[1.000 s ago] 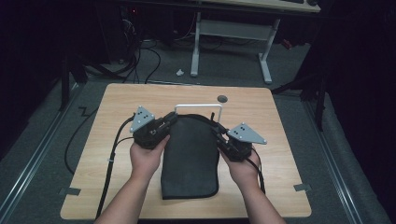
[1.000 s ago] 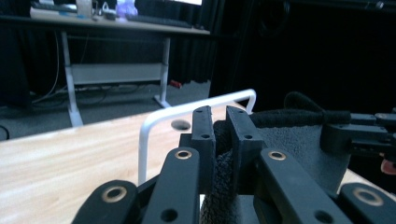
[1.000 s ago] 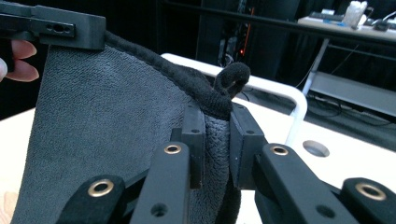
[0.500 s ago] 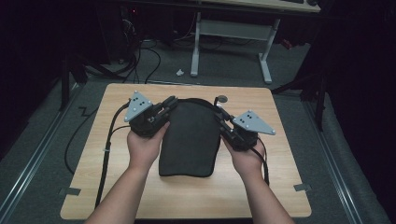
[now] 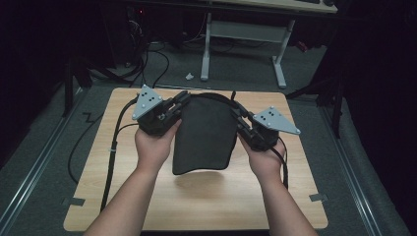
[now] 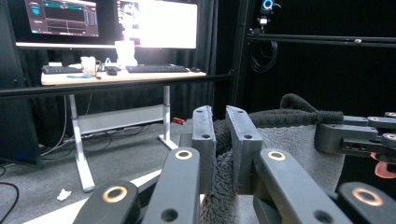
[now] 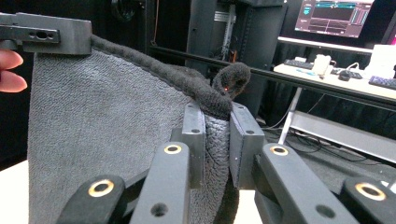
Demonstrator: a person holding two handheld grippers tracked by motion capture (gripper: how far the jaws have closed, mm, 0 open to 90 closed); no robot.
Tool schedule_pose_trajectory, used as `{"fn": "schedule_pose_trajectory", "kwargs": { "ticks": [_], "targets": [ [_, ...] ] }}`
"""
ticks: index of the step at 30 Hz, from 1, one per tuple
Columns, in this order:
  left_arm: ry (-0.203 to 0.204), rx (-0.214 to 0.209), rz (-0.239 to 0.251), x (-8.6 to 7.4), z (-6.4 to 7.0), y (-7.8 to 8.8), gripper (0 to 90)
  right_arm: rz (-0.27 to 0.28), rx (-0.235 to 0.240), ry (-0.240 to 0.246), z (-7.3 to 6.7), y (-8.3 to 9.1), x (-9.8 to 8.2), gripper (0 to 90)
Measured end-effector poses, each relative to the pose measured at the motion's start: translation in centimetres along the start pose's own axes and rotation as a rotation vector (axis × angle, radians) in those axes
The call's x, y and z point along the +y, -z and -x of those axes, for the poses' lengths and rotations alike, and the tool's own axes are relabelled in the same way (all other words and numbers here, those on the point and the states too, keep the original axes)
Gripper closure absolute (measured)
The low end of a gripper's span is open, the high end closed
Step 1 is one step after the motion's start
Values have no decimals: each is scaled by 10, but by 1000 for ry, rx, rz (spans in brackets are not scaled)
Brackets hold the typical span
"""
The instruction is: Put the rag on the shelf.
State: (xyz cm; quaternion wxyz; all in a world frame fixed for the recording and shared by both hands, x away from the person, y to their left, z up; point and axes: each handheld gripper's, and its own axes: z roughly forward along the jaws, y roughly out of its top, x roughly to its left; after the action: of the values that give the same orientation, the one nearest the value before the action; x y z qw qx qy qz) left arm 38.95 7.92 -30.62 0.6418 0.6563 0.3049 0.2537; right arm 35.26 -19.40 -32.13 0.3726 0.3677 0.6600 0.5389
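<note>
Dark room behind; my left fingers and right fingers each clench a top corner of the black towel, hanging lengthwise down between them above the table, folds unclear.

A dim recording lab: black curtains hang all round, a wooden table stands on grey carpet, and beyond it a desk carries keyboards under lit monitors, with a camera mounted on a black frame.
</note>
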Motion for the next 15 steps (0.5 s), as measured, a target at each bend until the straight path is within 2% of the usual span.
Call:
{"fn": "schedule_pose_trajectory", "kwargs": {
  "ticks": [5,7,15],
  "targets": [
    [-18,-5,-6,12,-2,-7,824,10,-12,-9,7,-2,10,796],
    [-52,5,-18,21,-5,-14,824,13,-22,-9,13,-5,21,795],
    [-87,23,-26,39,-17,-33,824,23,-51,5,25,-20,43,796]
  ]
}}
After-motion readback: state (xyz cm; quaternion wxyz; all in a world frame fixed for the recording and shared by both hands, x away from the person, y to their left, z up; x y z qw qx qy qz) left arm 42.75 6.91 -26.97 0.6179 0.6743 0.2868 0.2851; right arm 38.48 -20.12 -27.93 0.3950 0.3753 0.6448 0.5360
